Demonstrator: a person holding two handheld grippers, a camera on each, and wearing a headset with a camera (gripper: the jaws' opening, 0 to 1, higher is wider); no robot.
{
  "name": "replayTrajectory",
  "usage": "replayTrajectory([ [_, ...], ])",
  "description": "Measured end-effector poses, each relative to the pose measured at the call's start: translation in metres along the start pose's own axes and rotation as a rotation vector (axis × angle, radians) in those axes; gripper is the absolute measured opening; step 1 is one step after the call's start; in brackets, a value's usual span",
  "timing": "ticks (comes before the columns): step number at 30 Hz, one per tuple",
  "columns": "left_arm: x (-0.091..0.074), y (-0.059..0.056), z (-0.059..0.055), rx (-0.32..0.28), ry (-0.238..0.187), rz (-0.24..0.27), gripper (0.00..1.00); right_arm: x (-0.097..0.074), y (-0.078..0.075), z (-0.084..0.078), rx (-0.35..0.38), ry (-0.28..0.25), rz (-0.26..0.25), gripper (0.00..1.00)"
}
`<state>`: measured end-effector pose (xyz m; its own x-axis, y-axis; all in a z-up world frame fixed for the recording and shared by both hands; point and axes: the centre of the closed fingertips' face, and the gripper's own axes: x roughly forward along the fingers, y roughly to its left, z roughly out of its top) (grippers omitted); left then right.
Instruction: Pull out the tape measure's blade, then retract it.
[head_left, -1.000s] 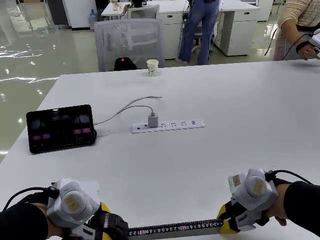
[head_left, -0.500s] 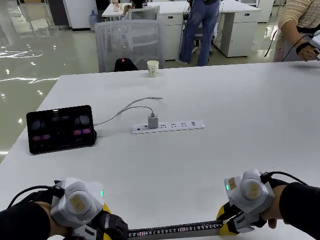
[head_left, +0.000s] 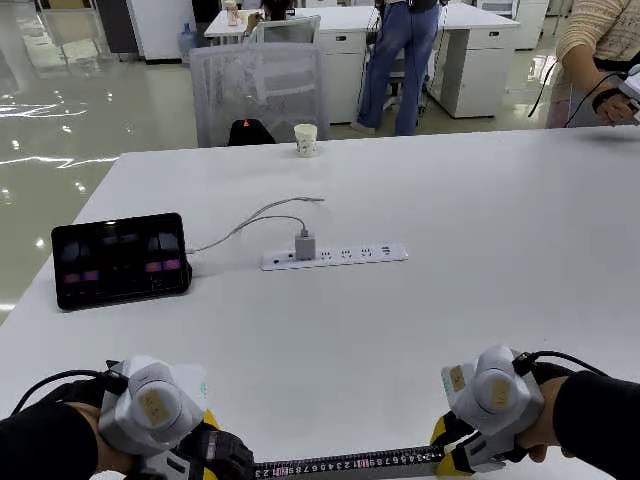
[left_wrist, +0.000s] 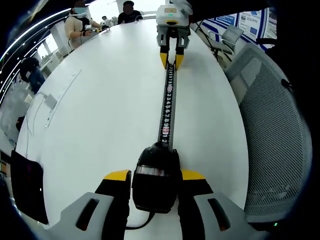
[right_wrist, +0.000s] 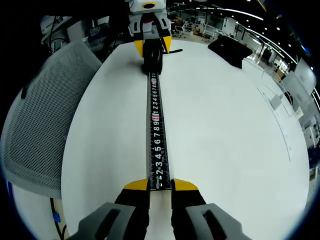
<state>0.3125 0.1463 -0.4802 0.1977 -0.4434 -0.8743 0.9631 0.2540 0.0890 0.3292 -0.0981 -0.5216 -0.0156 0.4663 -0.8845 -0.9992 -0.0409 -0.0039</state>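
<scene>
Black-cased tape measure (left_wrist: 155, 189) sits clamped between the yellow-tipped jaws of the left gripper (left_wrist: 155, 174), near the front edge of the white table (head_left: 420, 310). The right gripper (right_wrist: 160, 184) pinches the free end of the blade (right_wrist: 156, 125), which lies stretched flat along the table between them. The pull-out looks done or nearly so; retracting is yet to come.

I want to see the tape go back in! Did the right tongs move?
Yes, slightly: against the power strip, the right tongs drifted left, toward the left tongs.
</scene>
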Motion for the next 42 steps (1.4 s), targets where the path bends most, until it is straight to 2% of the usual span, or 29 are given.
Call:
replayTrajectory([
  [5,-0.002,0.002,0.000,-0.033,-0.007,0.002,0.34,0.000,0.000,0.000,0.014,-0.013,0.004,0.13],
  [15,-0.010,0.007,0.000,-0.070,-0.024,0.011,0.43,-0.008,-0.002,0.004,-0.010,-0.018,-0.007,0.16],
  [18,-0.012,0.005,0.001,-0.078,-0.031,0.003,0.46,-0.011,0.000,0.005,-0.012,-0.016,-0.001,0.21],
  [21,-0.013,0.001,0.001,-0.069,-0.039,-0.021,0.51,-0.014,0.001,0.006,-0.017,-0.012,0.003,0.22],
  [25,-0.015,-0.001,0.000,-0.062,-0.030,-0.028,0.54,-0.015,0.003,0.003,-0.032,0.005,0.005,0.25],
  [29,-0.020,-0.004,0.000,-0.084,-0.036,-0.041,0.61,-0.019,0.005,0.002,-0.029,0.011,0.006,0.29],
  [31,-0.022,-0.004,0.004,-0.127,-0.061,-0.048,0.67,-0.021,0.007,0.003,-0.018,0.004,0.007,0.32],
  [36,-0.026,-0.004,0.006,-0.167,-0.082,-0.046,0.76,-0.024,0.010,0.005,0.031,-0.018,0.002,0.39],
  [42,-0.026,-0.005,0.003,-0.190,-0.082,-0.035,0.80,-0.026,0.015,0.003,0.096,-0.009,-0.004,0.49],
])
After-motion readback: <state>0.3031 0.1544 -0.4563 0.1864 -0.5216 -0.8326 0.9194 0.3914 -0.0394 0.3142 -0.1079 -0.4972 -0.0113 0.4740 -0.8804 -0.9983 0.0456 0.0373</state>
